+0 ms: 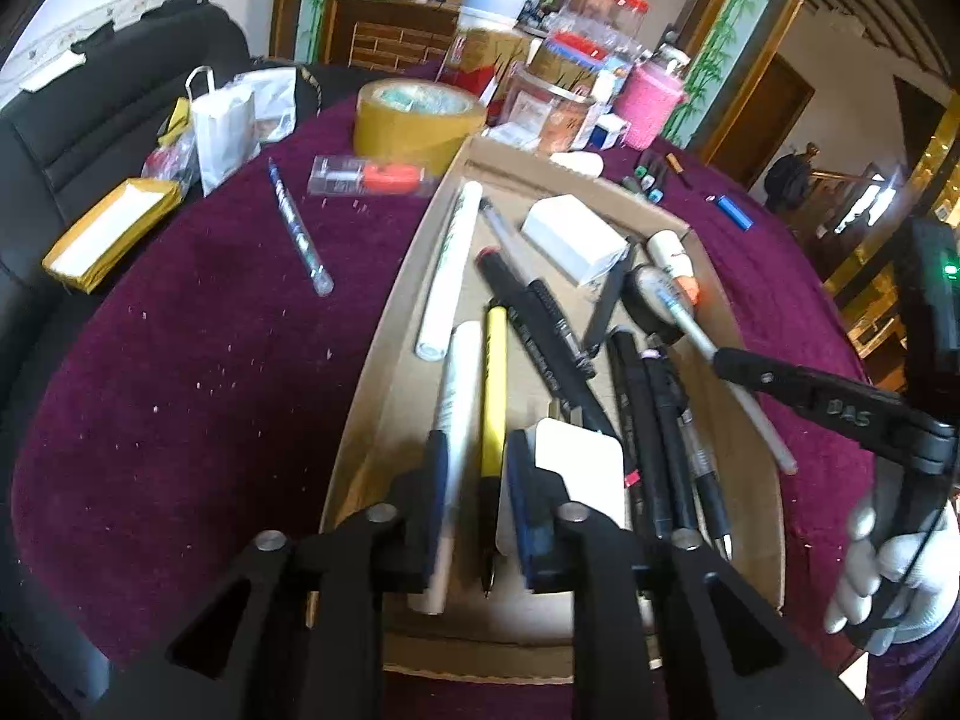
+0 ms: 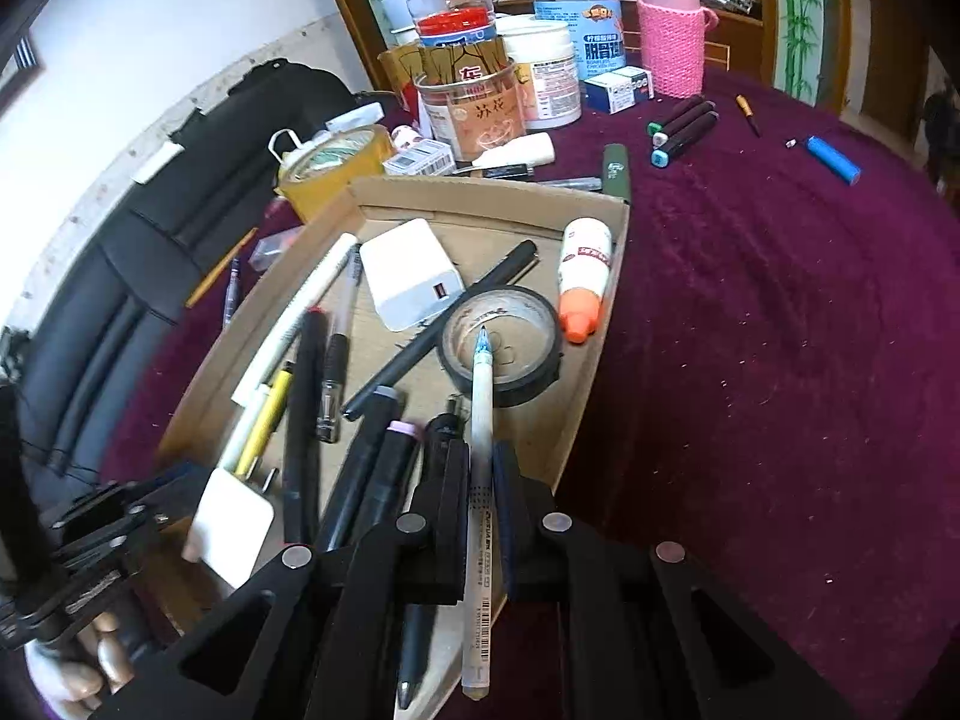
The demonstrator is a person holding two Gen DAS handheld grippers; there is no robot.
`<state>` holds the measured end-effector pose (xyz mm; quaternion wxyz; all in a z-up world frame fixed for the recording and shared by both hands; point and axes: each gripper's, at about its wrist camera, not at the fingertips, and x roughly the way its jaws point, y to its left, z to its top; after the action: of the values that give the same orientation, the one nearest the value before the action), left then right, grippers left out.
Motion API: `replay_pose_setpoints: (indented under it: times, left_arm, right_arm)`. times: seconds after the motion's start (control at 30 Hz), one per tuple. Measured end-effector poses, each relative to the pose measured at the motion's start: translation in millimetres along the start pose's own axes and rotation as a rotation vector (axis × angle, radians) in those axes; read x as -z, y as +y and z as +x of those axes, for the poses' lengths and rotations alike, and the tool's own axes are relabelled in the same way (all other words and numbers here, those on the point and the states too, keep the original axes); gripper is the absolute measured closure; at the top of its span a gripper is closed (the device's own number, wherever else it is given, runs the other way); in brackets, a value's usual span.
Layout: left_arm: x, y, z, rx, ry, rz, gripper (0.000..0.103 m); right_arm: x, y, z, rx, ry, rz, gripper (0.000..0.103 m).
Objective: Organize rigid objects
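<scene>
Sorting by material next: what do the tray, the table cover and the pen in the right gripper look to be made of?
Tray: plain brown cardboard, matte, with folded walls and raw cut edges. Table cover: maroon fabric, seemingly a short pile like velvet, fuzzy and flecked with lint. Pen in the right gripper: probably translucent whitish plastic, smooth, with printed text and a barcode.

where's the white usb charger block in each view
Left wrist: white usb charger block lies in the far part of the cardboard tray, right of centre in the picture, beyond the pens.
Right wrist: the block lies in the tray's far part, left of centre, its port facing the camera, beside the black tape roll.
Shared landmark: the orange-capped glue bottle to the block's right.
</scene>
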<state>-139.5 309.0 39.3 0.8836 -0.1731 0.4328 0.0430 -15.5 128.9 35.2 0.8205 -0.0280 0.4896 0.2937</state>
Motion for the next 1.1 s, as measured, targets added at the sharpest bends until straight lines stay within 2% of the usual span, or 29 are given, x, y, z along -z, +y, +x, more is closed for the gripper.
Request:
replay_pose_setpoints:
  times: [0.03,0.07,0.17,0.23,0.3,0.4,0.47,0.53,0.63,0.7,0.77,0.83,0.9,0.97,1.03,1.1]
  left_arm:
    - [0,-1,-2,0.001,-0.010,0.002,0.071]
    - [0,-2,-6,0.013,-0.027,-0.002,0.061]
    - [-1,-4,-13,0.031,-0.052,-0.013,0.054]
    - [-1,-7,-18,0.031,-0.066,-0.014,0.051]
    - [0,-9,-21,0.030,-0.080,-0.014,0.043]
    - [0,-11,-29,0.026,-0.110,-0.018,0.039]
    - [0,-12,-33,0.026,-0.129,-0.025,0.038]
    - [0,-15,-39,0.029,-0.152,-0.027,0.037]
    - [1,-20,-48,0.018,-0.187,-0.009,0.033]
    - [3,-27,-59,-0.004,-0.240,0.014,0.026]
    - [5,-34,-72,-0.050,-0.314,0.038,0.026]
    - [12,-47,-97,-0.174,-0.466,0.081,0.022]
    - [20,-61,-120,-0.278,-0.609,0.102,0.000]
    - [32,-74,-144,-0.304,-0.759,0.117,0.000]
    - [37,-82,-153,-0.269,-0.796,0.110,0.000]
    - [32,-86,-146,-0.276,-0.721,0.095,0.000]
  right_arm:
    - [-1,0,1,0.000,0.000,-0.001,0.093]
    - [-1,0,1,0.001,0.001,0.002,0.093]
    - [-2,-1,2,-0.004,0.003,0.019,0.092]
    - [-1,-2,0,0.000,-0.002,0.028,0.079]
    - [1,-5,-4,-0.012,-0.019,0.038,0.076]
    - [4,-3,-16,-0.017,-0.067,0.048,0.073]
    - [5,-1,-21,-0.086,-0.086,0.061,0.067]
    - [4,1,-21,-0.151,-0.077,0.071,0.054]
    - [7,5,-11,-0.149,-0.036,0.077,0.053]
    - [12,4,-7,-0.148,-0.017,0.085,0.053]
    - [15,1,-9,-0.143,-0.025,0.100,0.053]
    - [19,-1,-18,-0.135,-0.054,0.102,0.053]
    - [21,2,-31,-0.104,-0.109,0.081,0.053]
    - [25,7,-46,-0.055,-0.177,0.047,0.043]
    - [32,15,-63,0.004,-0.265,0.014,0.022]
    - [40,22,-79,0.060,-0.353,-0.015,0.012]
